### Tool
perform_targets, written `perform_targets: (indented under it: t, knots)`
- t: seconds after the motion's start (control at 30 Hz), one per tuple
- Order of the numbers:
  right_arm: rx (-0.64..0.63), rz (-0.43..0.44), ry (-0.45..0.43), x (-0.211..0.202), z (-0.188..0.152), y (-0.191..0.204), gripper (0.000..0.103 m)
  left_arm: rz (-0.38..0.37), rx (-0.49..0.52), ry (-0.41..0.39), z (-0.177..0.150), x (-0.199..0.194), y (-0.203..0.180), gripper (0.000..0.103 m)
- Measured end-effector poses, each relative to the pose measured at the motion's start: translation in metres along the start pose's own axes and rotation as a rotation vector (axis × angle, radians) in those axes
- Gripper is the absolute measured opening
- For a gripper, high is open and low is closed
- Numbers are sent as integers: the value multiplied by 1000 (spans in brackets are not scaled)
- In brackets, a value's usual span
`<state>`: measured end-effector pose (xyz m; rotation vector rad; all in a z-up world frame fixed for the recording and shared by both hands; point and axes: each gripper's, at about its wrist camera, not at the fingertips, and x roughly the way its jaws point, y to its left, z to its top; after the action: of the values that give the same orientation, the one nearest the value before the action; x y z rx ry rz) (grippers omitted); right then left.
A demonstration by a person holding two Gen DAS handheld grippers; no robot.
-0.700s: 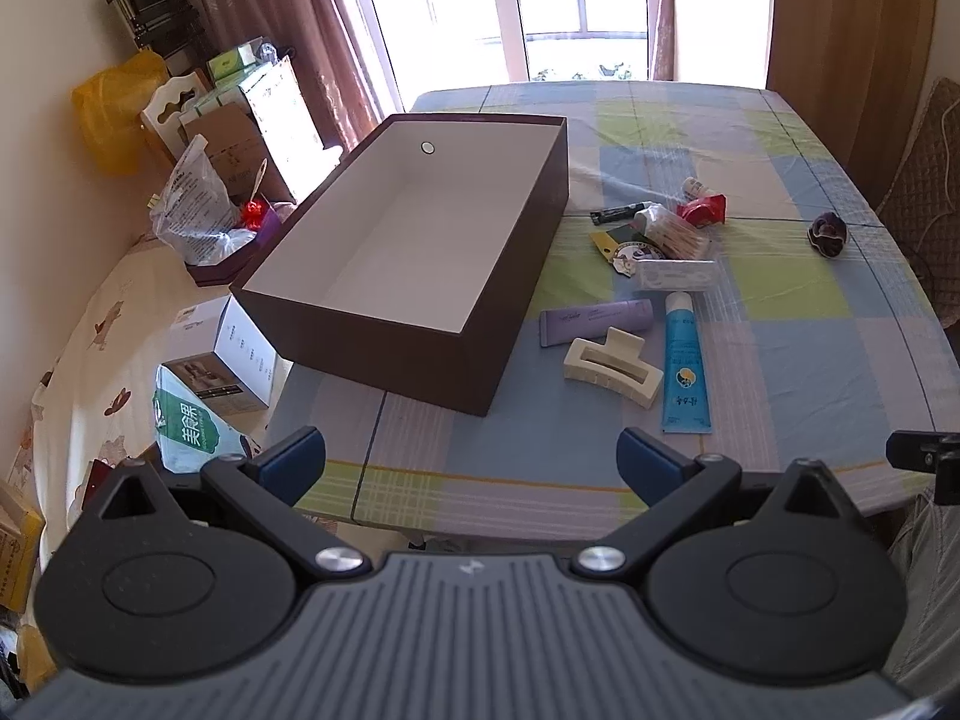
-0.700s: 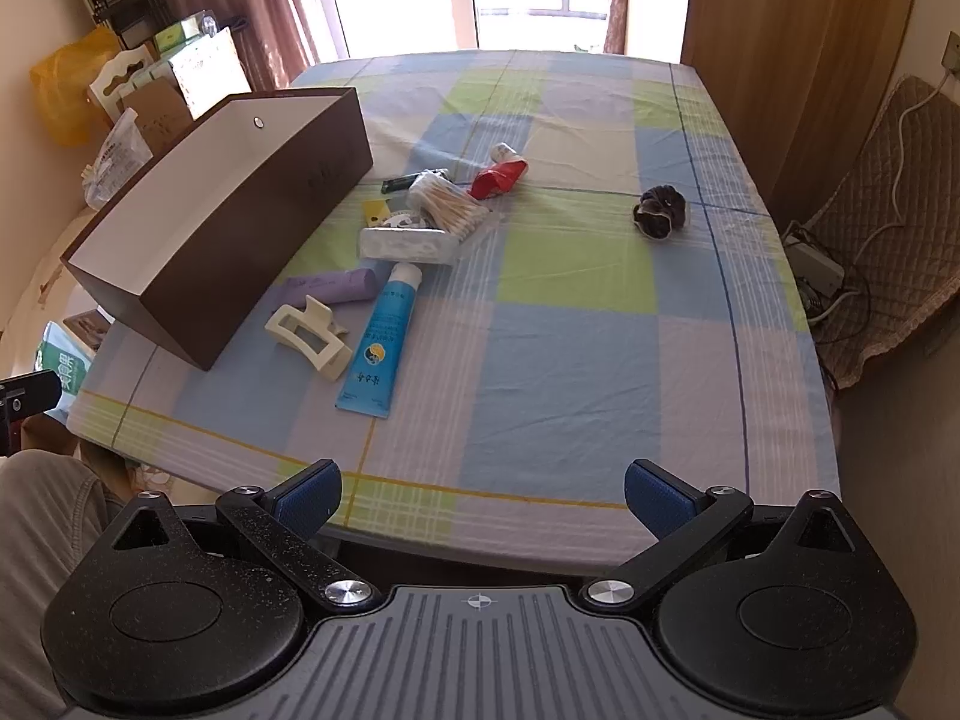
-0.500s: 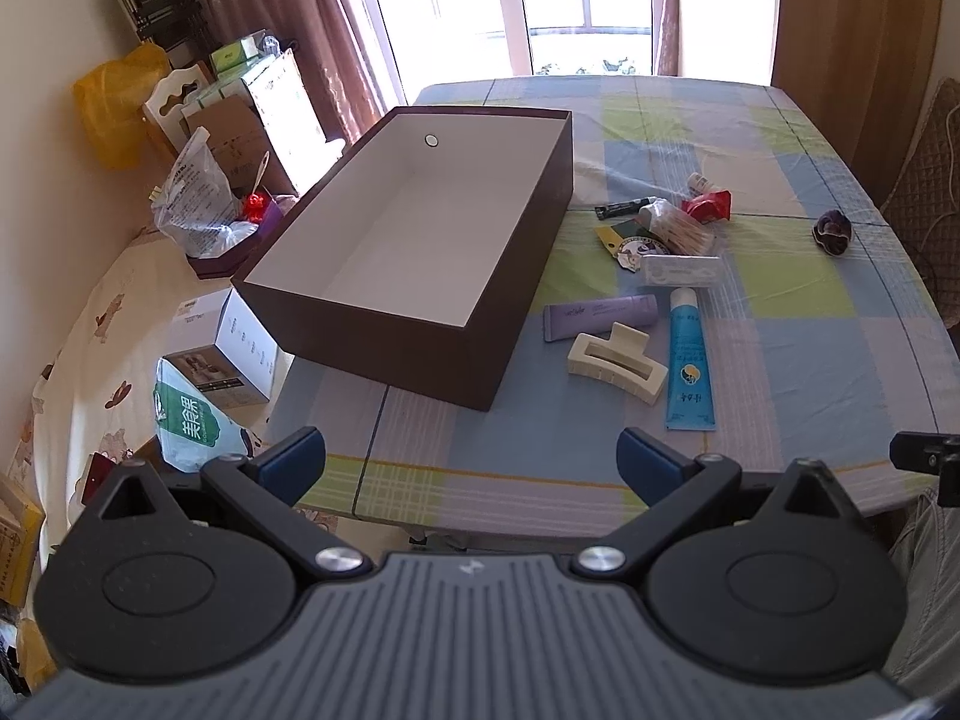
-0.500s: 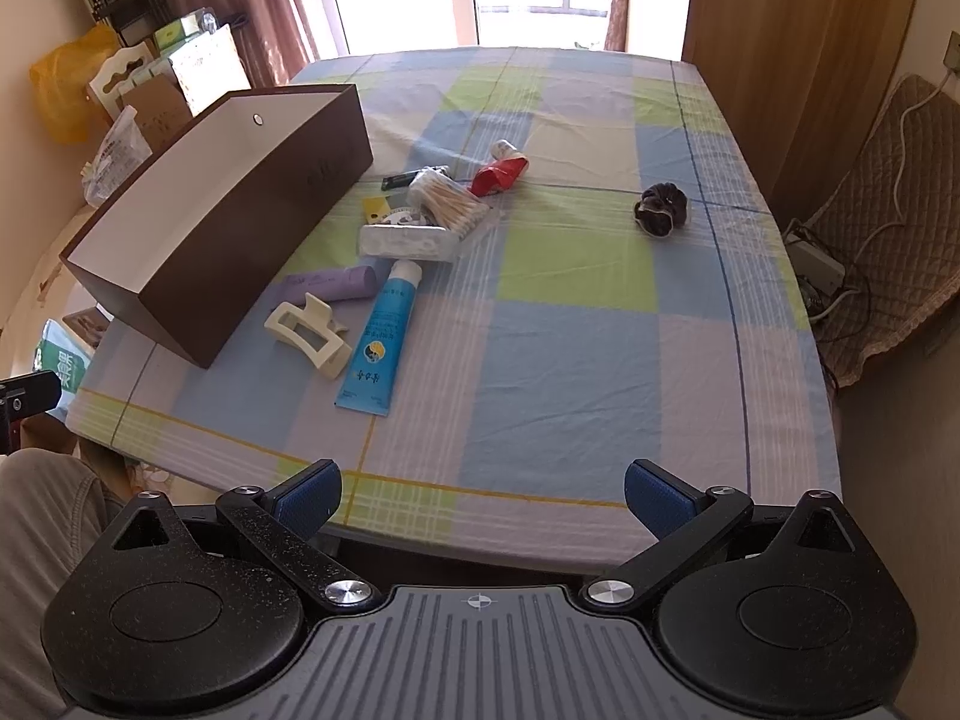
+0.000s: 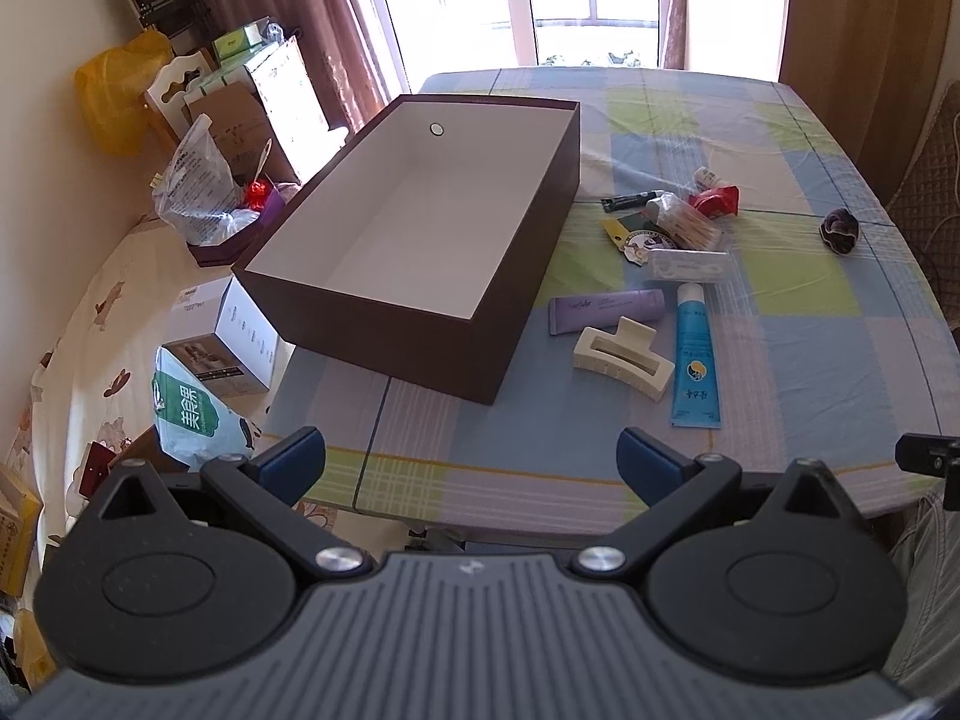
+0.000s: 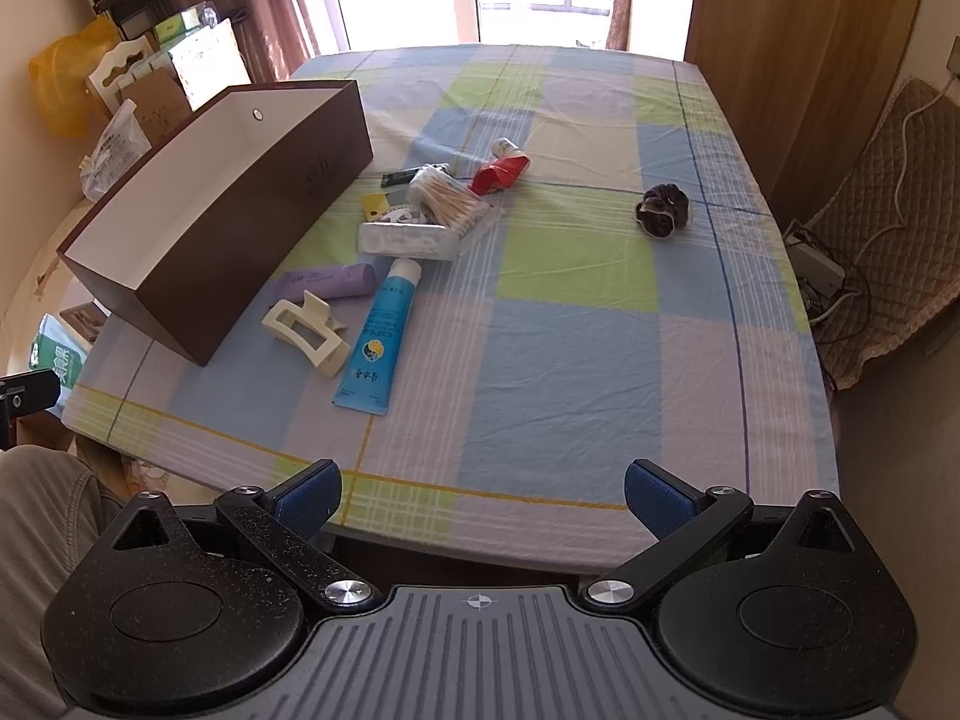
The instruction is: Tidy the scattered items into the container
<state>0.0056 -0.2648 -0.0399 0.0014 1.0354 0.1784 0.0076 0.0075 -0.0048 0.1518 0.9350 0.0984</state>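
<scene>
Sunlit checked cloth covers the counter (image 5: 810,360). From the left wrist view, the left tool (image 5: 471,456) hangs wide and empty short of the near edge, facing the empty box (image 5: 510,300); a clip (image 5: 621,357) and blue tube (image 5: 696,360) lie just right of it. From the right wrist view, the right tool (image 6: 483,495) is likewise wide, holding nothing, well back from the clip (image 6: 306,330), tube (image 6: 378,342) and distant scrunchie (image 6: 663,213). Nothing is boxed yet; I judge the first reach is due, probably to the nearest clip.
</scene>
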Motion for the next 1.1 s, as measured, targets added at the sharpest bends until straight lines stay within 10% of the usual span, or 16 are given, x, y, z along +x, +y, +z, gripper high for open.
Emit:
perform_targets:
  t: [1.1]
  knots:
    - [-14,-7,13,-1,7,1,103,4,-15,19,0,5,6,102]
